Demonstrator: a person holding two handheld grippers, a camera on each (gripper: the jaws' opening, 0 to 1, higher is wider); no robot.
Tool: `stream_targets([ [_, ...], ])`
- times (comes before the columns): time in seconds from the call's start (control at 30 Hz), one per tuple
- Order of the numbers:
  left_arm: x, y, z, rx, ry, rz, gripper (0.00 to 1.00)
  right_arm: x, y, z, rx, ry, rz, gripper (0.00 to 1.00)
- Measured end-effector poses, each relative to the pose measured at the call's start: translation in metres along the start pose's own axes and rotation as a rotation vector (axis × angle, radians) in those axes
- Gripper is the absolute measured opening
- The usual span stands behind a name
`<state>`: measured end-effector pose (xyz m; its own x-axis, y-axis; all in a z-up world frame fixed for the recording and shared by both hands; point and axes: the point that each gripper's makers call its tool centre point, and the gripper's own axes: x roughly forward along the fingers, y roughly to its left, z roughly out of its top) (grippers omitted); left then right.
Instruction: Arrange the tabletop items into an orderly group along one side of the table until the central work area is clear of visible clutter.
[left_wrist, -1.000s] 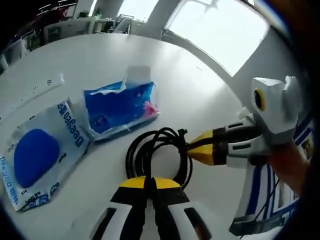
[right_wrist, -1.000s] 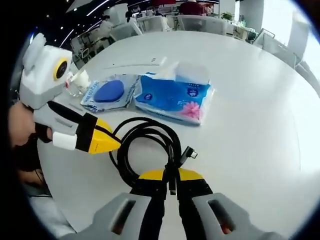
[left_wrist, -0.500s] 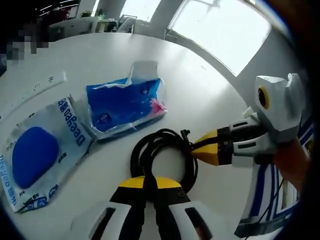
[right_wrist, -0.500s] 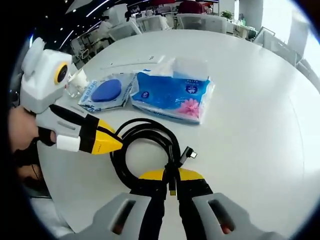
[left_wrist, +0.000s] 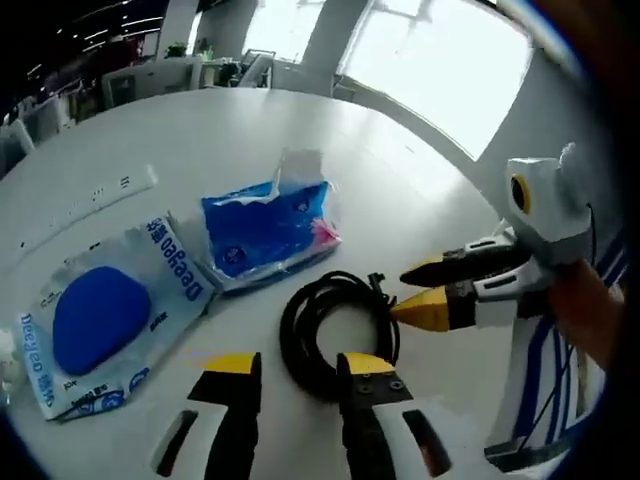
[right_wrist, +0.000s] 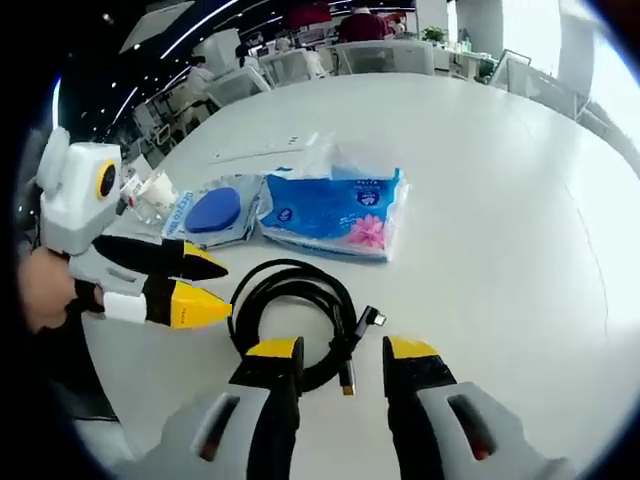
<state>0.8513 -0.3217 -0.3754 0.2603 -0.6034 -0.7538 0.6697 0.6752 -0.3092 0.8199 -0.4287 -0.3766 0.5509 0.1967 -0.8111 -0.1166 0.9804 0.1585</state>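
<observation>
Left gripper view: left gripper (left_wrist: 295, 368) jaws apart, empty. Coiled black cable (left_wrist: 338, 332) at 12 o'clock of tips; blue tissue pack (left_wrist: 268, 230), blue sponge packet (left_wrist: 105, 315) at 10–11 o'clock. Right gripper (left_wrist: 412, 290) parted, 2 o'clock.

Right gripper view: right gripper (right_wrist: 342, 350) jaws apart, empty; cable (right_wrist: 290, 322) between tips on white table (right_wrist: 500, 200). Tissue pack (right_wrist: 332, 210) at 12 o'clock.

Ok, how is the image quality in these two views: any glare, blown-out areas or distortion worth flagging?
Left gripper view: the window is blown out to white and the table edge bows with fisheye curvature; the black cable and tissue pack stay legible. Right gripper view: overexposure at the upper right, dim room at the upper left, and the same cable reads sharply.
</observation>
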Motion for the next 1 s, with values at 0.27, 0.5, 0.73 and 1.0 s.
stream_targets([
  [0.27, -0.063, -0.009, -0.005, 0.046, -0.159, 0.023, 0.70, -0.074, 0.022, 0.032, -0.001, -0.369, -0.017, 0.30],
  [0.5, -0.093, 0.016, -0.055, -0.045, -0.171, 0.180, 1.00, -0.069, 0.059, -0.005, 0.027, -0.443, -0.039, 0.92],
  [0.73, -0.134, 0.054, -0.076, -0.141, -0.232, 0.216, 1.00, -0.050, 0.080, -0.036, 0.075, -0.313, -0.031, 0.94],
  [1.0, -0.202, 0.114, -0.132, -0.183, -0.206, 0.351, 1.00, -0.059, 0.103, -0.035, 0.142, -0.348, -0.040, 1.00],
])
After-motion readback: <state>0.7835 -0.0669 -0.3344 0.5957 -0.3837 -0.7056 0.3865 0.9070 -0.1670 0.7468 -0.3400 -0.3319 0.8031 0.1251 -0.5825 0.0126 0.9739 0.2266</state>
